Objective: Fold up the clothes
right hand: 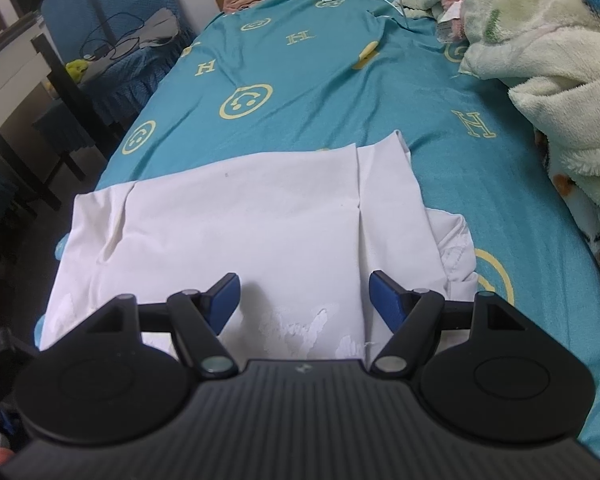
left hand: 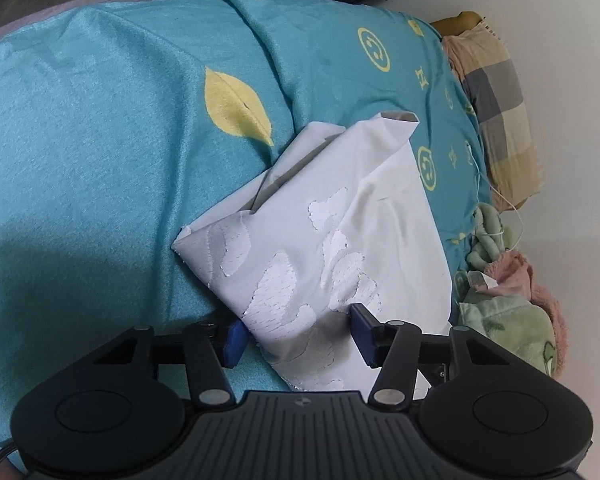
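Left wrist view: white garment (left hand: 332,240) partly folded, creased, on teal bedsheet (left hand: 100,120).

A bed in a teal sheet (right hand: 340,92) — blue-covered chairs (right hand: 112,32) alongside, checked pillow (left hand: 496,100) by a white wall (left hand: 572,60).

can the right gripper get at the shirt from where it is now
Probably yes. The right hand-held gripper is open, its jaws spread right over the white shirt lying flat on the bed, and nothing sits between them.
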Available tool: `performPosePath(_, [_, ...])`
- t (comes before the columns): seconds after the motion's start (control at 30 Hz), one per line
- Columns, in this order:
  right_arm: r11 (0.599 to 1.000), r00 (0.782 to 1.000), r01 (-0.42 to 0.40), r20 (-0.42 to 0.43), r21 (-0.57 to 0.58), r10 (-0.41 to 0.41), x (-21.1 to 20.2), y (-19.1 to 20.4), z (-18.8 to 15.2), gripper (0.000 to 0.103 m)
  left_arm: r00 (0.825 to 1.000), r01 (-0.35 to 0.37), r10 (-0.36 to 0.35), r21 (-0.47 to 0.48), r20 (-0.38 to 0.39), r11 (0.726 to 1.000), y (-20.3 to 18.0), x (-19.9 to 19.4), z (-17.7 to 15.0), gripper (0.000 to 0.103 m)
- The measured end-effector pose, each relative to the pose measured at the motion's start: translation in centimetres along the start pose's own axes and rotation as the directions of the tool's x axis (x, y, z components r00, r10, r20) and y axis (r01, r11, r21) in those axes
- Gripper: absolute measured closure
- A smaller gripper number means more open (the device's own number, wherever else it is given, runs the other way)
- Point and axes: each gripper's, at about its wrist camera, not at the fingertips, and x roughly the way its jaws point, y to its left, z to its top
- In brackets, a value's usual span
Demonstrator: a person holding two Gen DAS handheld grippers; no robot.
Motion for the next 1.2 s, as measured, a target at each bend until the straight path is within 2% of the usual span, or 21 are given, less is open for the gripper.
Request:
performPosePath(0.07, [1.0,1.0,0.003,0.004,0.007,-0.003,0.0,-0.2,0.0,0.03,1.0,0.002,-0.002,-0.001,0.004,1.0,0.0,-0.2,0.0,0.051])
performPosePath(0.23, [1.0,1.0,0.001,0.024,0.028,-0.002,-0.7,-0.2,-0.2,0.03,0.999,0.031,-0.031,0.004,0.039,1.0,-0.4,-1.0,-0.1,0.068])
performPosePath(0.3, [0.997,0.999,-0.032,0.037,0.067,0.029,-1.4,-0.5,-0.1,0.03,0.997,0.047,-0.047,0.013,0.053,0.999,-0.7,-1.3,-0.1,0.075])
performPosePath(0.4, [0.969,0.988,-0.152,0.07,0.195,0.141,-2.9,-1.5,0.1,0.029,0.995,0.07,-0.075,0.063,0.07,0.996,-1.5,-2.0,-0.2,0.08])
performPosePath(0.47, [0.909,0.964,-0.264,0.072,0.323,0.254,-3.2,-2.6,0.2,0.028,0.991,0.094,-0.102,0.095,0.084,0.991,-2.2,-2.4,-0.1,0.082])
performPosePath(0.53, [0.816,0.925,-0.364,0.073,0.449,0.372,-3.3,-3.8,-0.1,0.027,0.988,0.112,-0.122,0.115,0.091,0.987,-2.7,-2.8,-0.1,0.084])
performPosePath(0.63, [0.644,0.833,-0.474,0.068,0.601,0.549,-2.7,-4.5,-1.3,0.028,0.986,0.121,-0.136,0.142,0.099,0.982,-3.6,-2.8,-0.1,0.085])
performPosePath(0.7, [0.55,0.771,-0.501,0.056,0.669,0.634,-2.0,-4.4,-2.2,0.028,0.985,0.125,-0.142,0.15,0.103,0.981,-3.7,-3.0,-0.2,0.085])
performPosePath(0.77, [0.494,0.728,-0.499,0.035,0.712,0.685,-1.2,-3.7,-3.2,0.028,0.983,0.131,-0.148,0.151,0.106,0.98,-3.8,-3.0,-0.1,0.085])
performPosePath(0.87, [0.443,0.706,-0.462,0.016,0.768,0.708,0.3,-3.0,-4.4,0.028,0.982,0.136,-0.154,0.152,0.108,0.979,-4.2,-2.5,0.3,0.085])
performPosePath(0.97, [0.328,0.673,-0.427,0.053,0.843,0.738,2.4,-3.0,-5.7,0.028,0.981,0.142,-0.157,0.14,0.109,0.98,-4.3,-2.1,0.7,0.085])
performPosePath(1.07, [0.225,0.678,-0.375,0.101,0.9,0.728,3.5,-3.8,-7.2,0.028,0.981,0.15,-0.162,0.117,0.105,0.982,-4.0,-1.8,1.1,0.086])
performPosePath(1.2, [0.184,0.69,-0.391,0.155,0.902,0.707,3.7,-4.1,-7.3,0.028,0.98,0.158,-0.172,0.125,0.105,0.979,-4.1,-1.5,1.4,0.087])
